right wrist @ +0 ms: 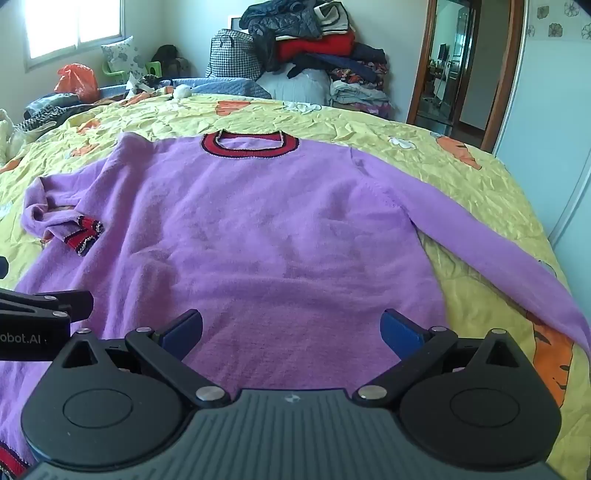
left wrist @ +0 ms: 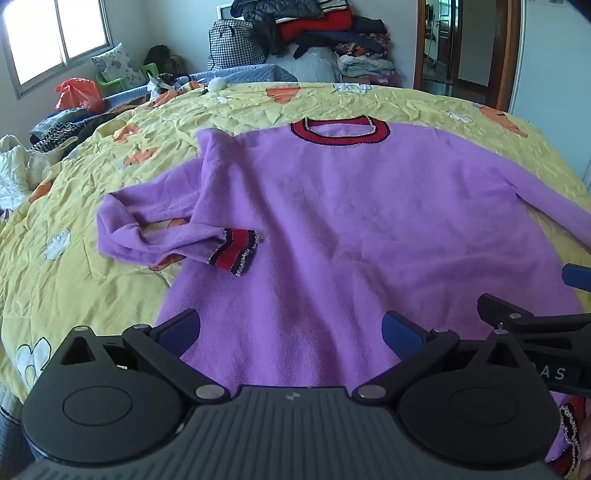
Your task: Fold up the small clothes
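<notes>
Through the left wrist camera, the left gripper (left wrist: pixel 291 334) is hovering with its two blue-padded jaws standing wide apart and nothing between them but the fabric below. A purple sweater (left wrist: pixel 332 229) is lying flat, front up, on a bed covered by a yellow bedspread (left wrist: pixel 92 288) printed with carrots and white flowers. Its red and black collar (left wrist: pixel 340 133) is pointing away toward the far wall. One sleeve is lying bent back on itself at the left, its striped cuff (left wrist: pixel 234 251) resting on the sweater's body. Part of the right gripper (left wrist: pixel 532 325) is showing at the right edge, just beside the left one. A heap of clothes (left wrist: pixel 321 33) is sitting against the far wall.

Through the right wrist camera, the right gripper (right wrist: pixel 291 334) is hanging above the sweater's (right wrist: pixel 277 240) lower half, its jaws likewise spread wide and holding nothing. The other sleeve (right wrist: pixel 491 251) is stretching straight out across the bedspread (right wrist: pixel 461 173) to the right. The folded-back cuff (right wrist: pixel 86 236) is showing at the left, and the collar (right wrist: pixel 251 144) at the far end. A piece of the left gripper (right wrist: pixel 44 314) is poking in from the left edge.
</notes>
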{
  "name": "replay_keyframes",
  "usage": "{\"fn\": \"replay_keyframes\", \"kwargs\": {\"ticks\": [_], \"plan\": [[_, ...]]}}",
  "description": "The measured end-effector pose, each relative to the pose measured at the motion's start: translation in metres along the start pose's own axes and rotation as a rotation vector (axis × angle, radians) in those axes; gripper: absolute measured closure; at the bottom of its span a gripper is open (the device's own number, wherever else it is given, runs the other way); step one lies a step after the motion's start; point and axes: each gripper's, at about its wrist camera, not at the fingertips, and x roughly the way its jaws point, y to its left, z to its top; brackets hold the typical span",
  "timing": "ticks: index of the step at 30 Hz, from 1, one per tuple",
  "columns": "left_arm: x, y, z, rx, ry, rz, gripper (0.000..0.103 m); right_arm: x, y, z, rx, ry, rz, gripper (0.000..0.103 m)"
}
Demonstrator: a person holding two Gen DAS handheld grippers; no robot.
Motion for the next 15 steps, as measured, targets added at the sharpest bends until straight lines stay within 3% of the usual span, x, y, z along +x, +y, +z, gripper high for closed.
{"fn": "replay_keyframes", "kwargs": {"ticks": [15], "plan": [[-0.0043, 0.0024, -0.0036, 0.003, 0.037, -0.011, 0.000, -0.0066, -0.0035, -0.0040, 0.007, 0.004, -0.006, 0.000]]}}
